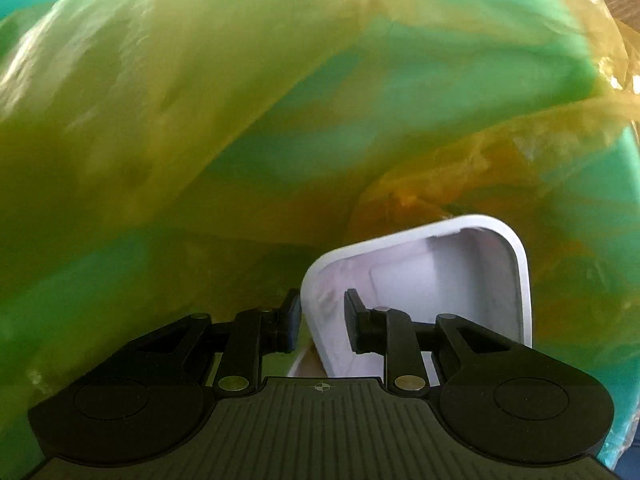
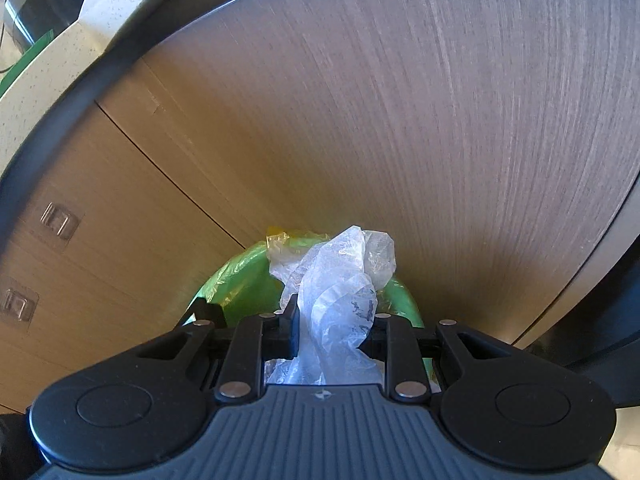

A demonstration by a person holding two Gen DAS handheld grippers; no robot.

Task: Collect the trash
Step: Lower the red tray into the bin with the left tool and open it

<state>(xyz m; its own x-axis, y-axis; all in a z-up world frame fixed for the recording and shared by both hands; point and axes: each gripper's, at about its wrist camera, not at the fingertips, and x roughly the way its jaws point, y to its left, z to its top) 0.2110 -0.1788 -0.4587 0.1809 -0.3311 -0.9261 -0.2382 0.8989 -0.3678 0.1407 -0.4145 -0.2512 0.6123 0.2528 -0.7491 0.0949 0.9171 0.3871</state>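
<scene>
In the left wrist view, my left gripper [image 1: 322,318] points down into a green bin [image 1: 624,220] lined with a yellowish see-through bag [image 1: 200,120]. Its fingers are shut on the side wall of a white plastic container [image 1: 440,276], one pad outside the rim and one inside. The container is tilted with its hollow side facing the camera. In the right wrist view, my right gripper [image 2: 334,332] is shut on a crumpled clear plastic wrap [image 2: 340,276]. The wrap sticks up past the fingertips, above the green bin's rim [image 2: 240,276] and the edge of the yellow liner [image 2: 280,236].
A wood-grain cabinet door [image 2: 400,120] stands right behind the bin. To its left is a lighter panel with two clear stick-on hooks [image 2: 60,220]. A speckled countertop edge [image 2: 60,60] runs across the upper left. A dark frame [image 2: 600,320] borders the right.
</scene>
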